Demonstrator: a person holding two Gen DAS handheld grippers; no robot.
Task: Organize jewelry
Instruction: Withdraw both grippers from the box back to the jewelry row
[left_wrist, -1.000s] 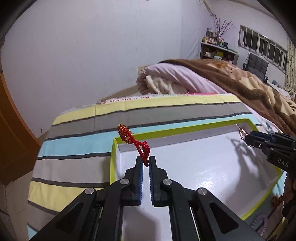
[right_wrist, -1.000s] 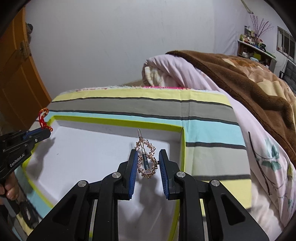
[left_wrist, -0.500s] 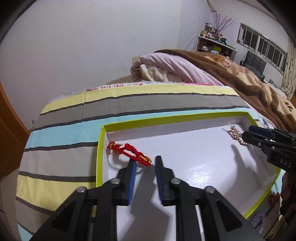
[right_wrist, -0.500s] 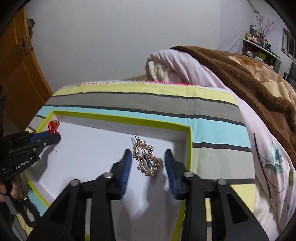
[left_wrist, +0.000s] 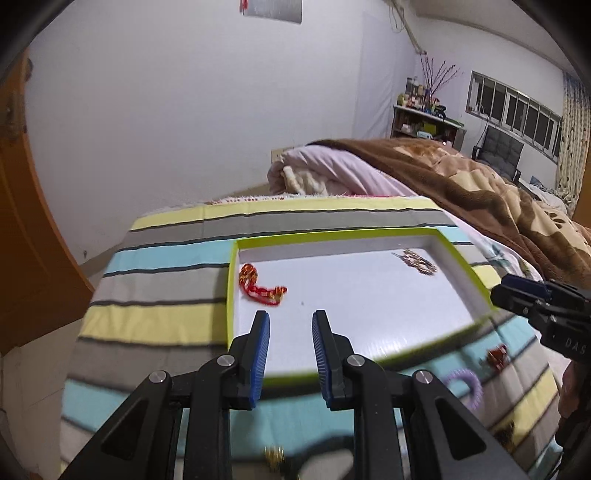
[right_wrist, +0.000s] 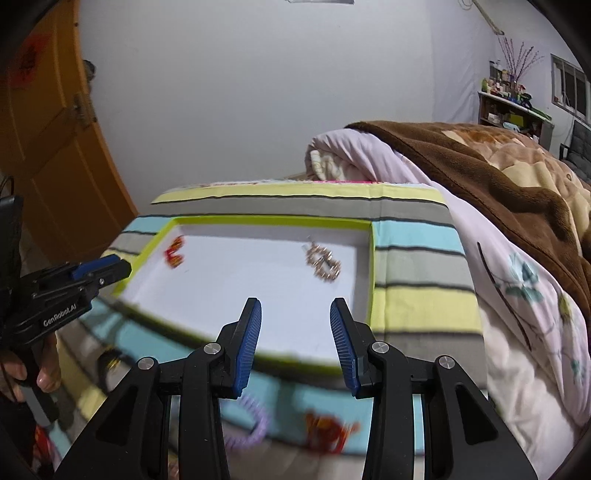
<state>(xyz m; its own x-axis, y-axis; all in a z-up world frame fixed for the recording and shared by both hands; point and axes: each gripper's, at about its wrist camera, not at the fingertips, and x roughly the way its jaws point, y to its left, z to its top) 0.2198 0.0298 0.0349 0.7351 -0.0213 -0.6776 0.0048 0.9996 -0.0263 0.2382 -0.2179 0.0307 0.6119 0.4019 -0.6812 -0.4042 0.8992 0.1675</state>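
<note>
A white tray with a lime-green rim lies on the striped bedspread. A red cord bracelet with gold beads lies in its left far corner. A gold beaded hair clip lies near its right far corner. My left gripper is open and empty, held above the tray's near edge. My right gripper is open and empty, pulled back above the tray's near right part. Each gripper shows in the other's view.
On the bedspread in front of the tray lie a purple coil hair tie, a red ornament and a small gold piece. A brown blanket and rolled quilt lie behind. An orange door stands at left.
Both grippers let go of their pieces, opened wide and pulled back and up from the tray. The red bracelet and the gold clip now lie in the tray.
</note>
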